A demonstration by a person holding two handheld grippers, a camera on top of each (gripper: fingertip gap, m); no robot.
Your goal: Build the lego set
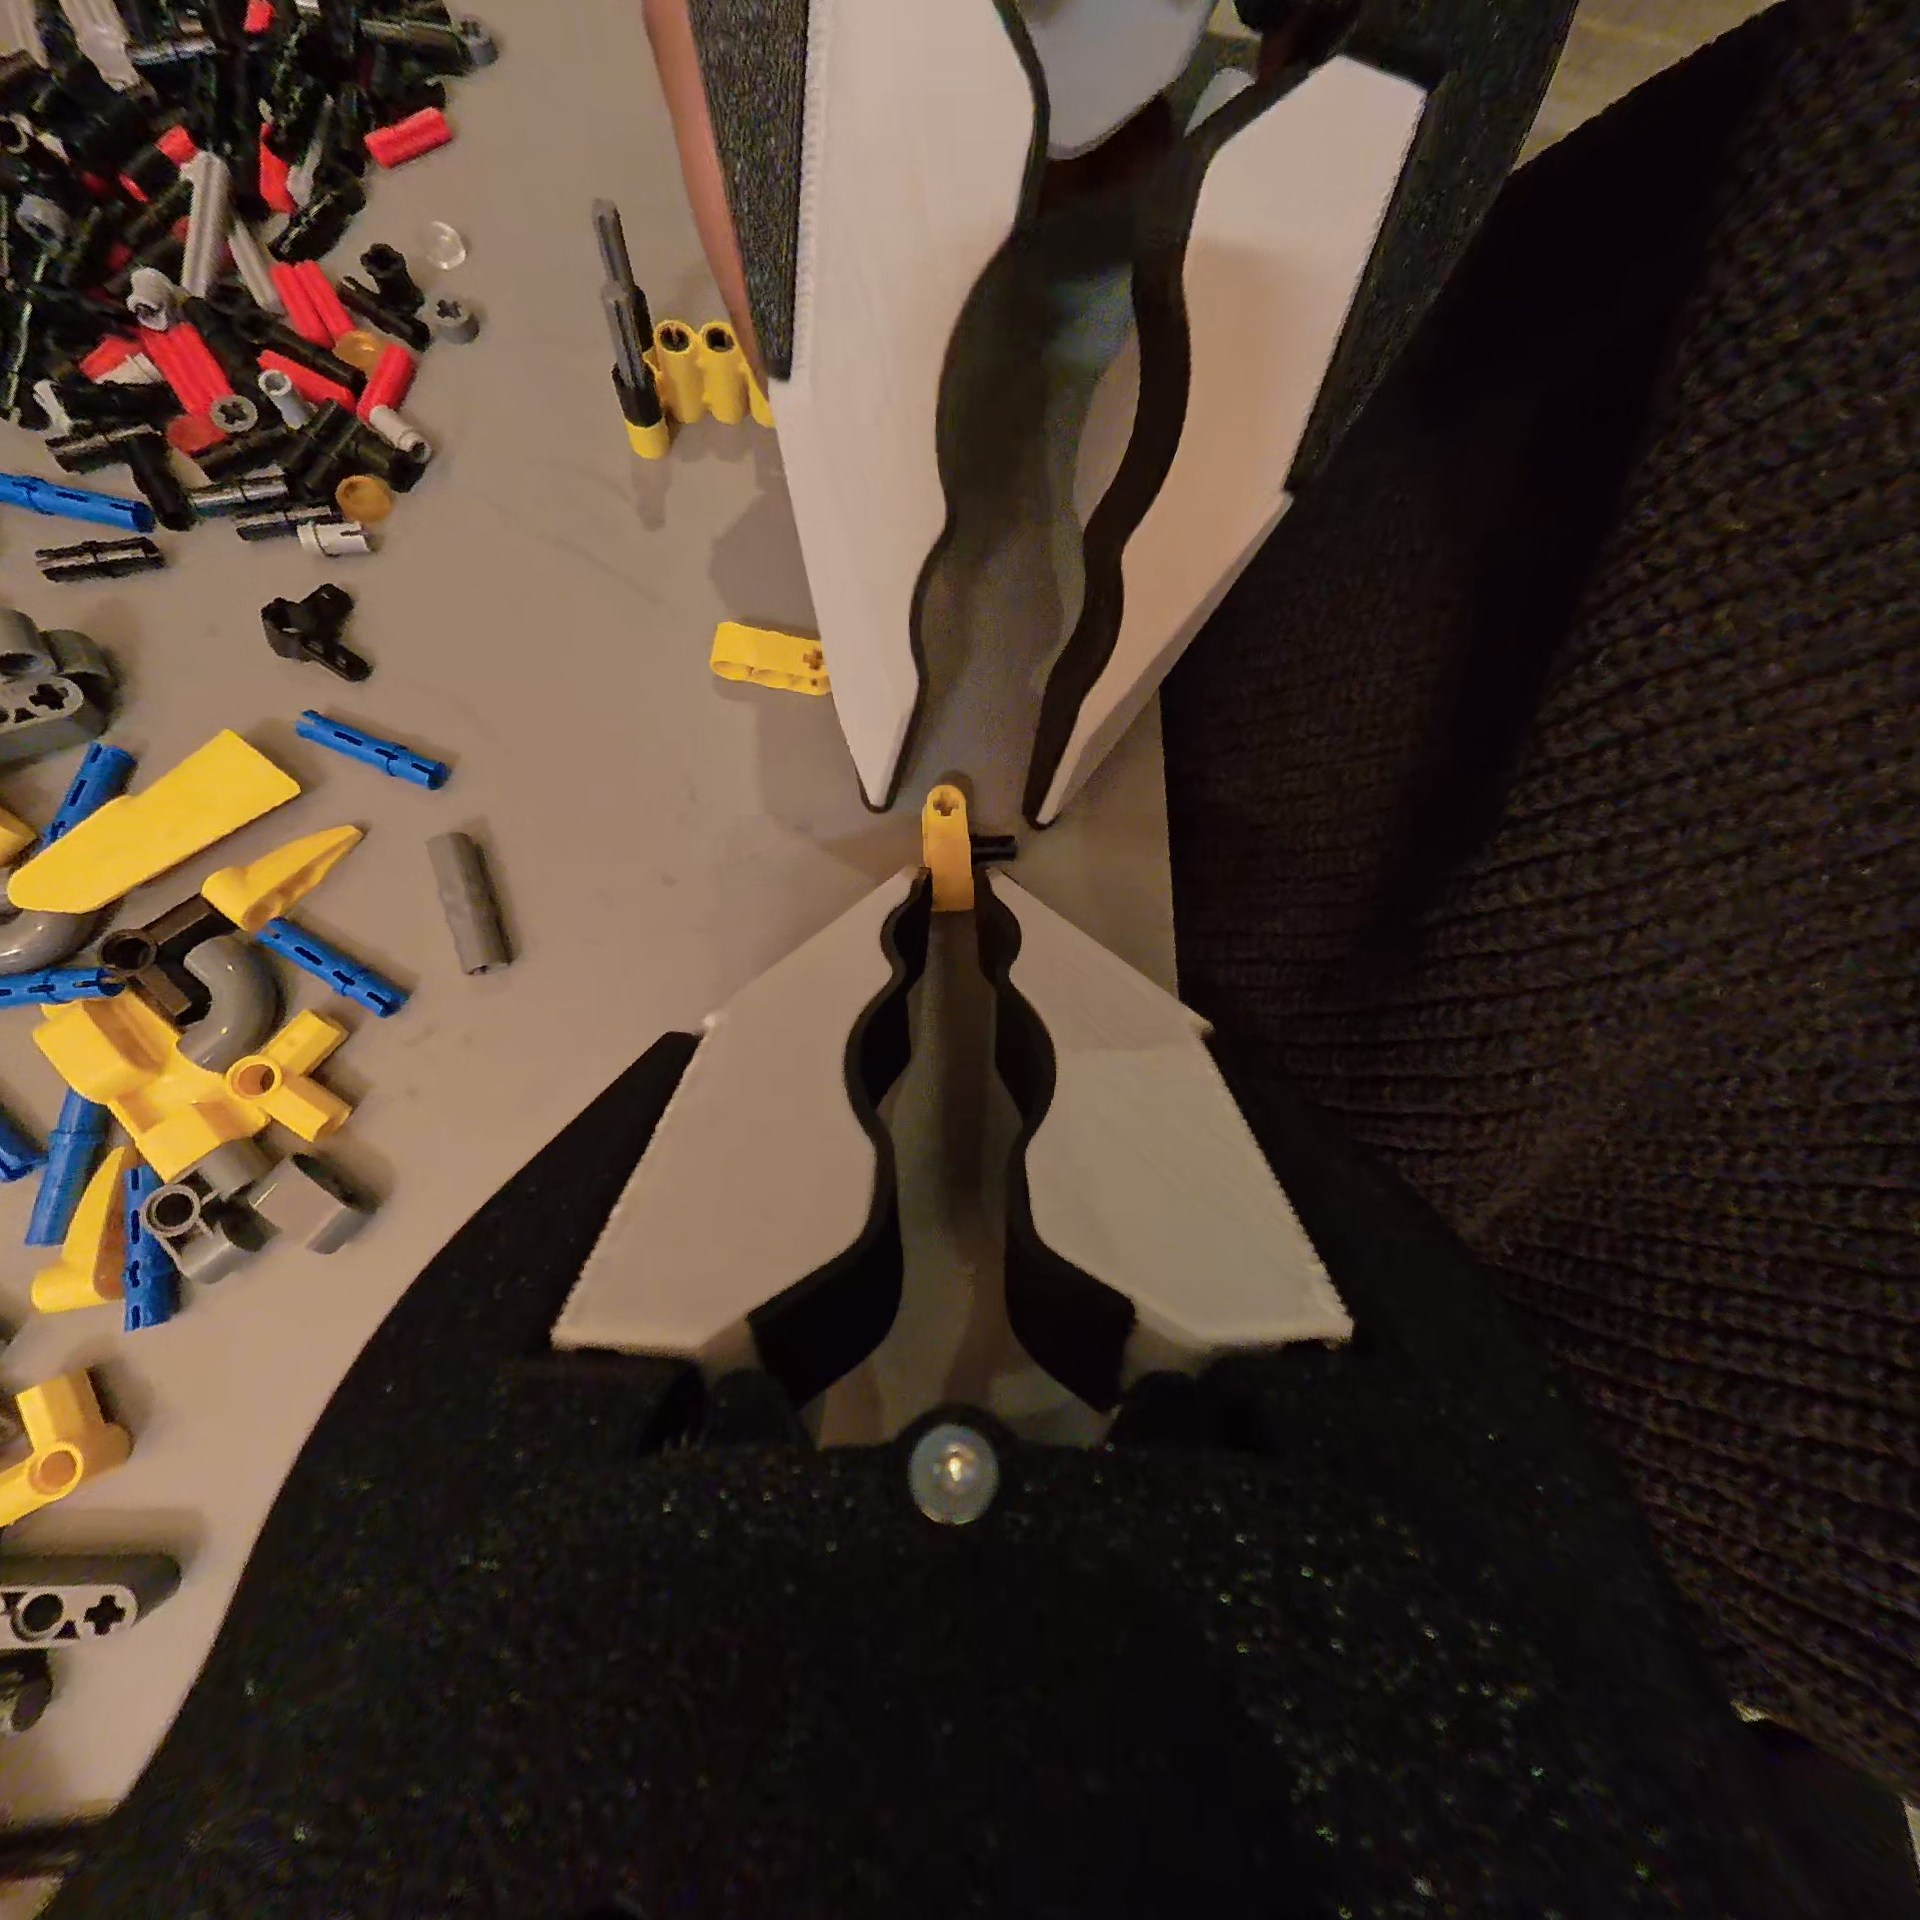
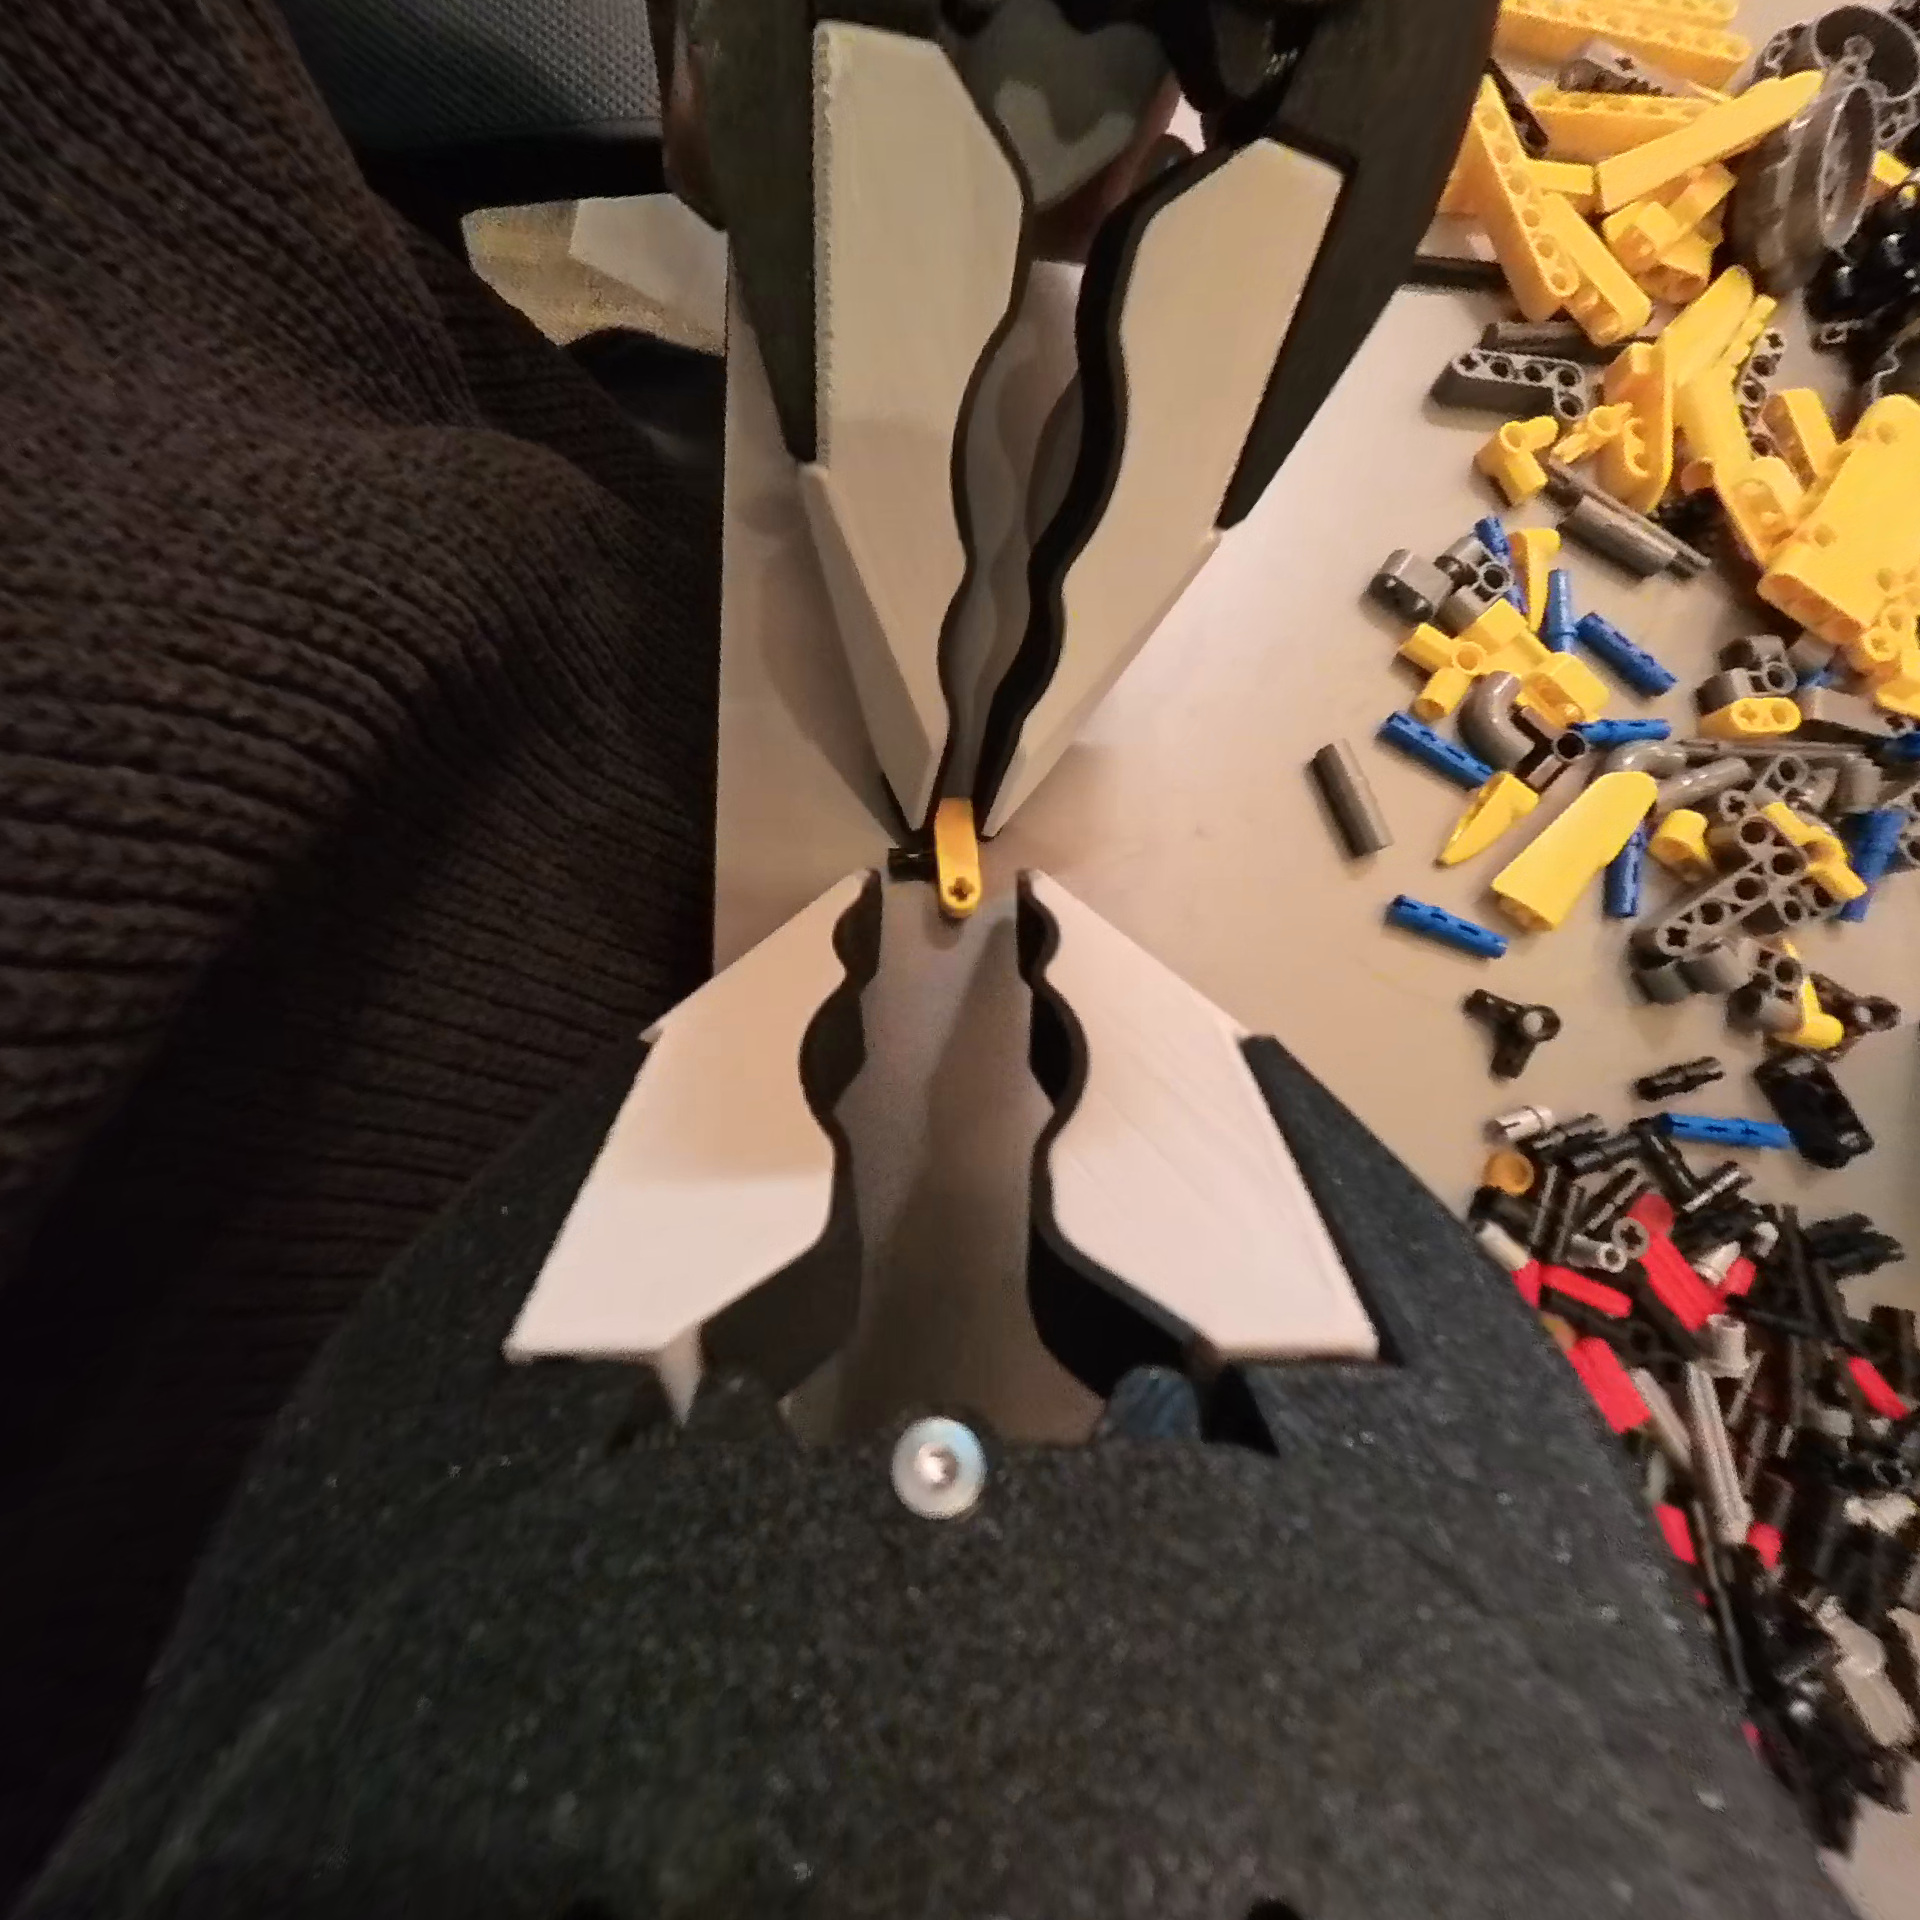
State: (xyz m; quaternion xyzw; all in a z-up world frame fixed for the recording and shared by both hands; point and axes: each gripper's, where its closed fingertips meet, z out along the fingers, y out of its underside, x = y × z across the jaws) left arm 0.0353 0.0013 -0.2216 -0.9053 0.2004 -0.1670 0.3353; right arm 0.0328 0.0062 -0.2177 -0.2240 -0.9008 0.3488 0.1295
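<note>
Left gripper (image 1: 948, 883): fingers pinched tight on the lower end of a small yellow connector (image 1: 947, 844), which sticks up past the tips.
Right gripper (image 2: 948, 883): fingers spread apart, gripping nothing; its tips sit on either side of the connector's free end, just short of it.
Black pin (image 1: 1000, 844): juts sideways from the connector's middle, near one right fingertip; contact cannot be told.
Setting: both grippers face each other tip to tip above the grey table (image 1: 623, 623), close to its edge.
Dark knitted fabric (image 1: 1610, 727): fills the side beyond the table edge.
Loose parts: black and red pins (image 1: 187, 270) heaped; blue pins (image 1: 372, 750), a grey sleeve (image 1: 470, 902) and yellow panels (image 1: 156, 821) scattered nearby.
</note>
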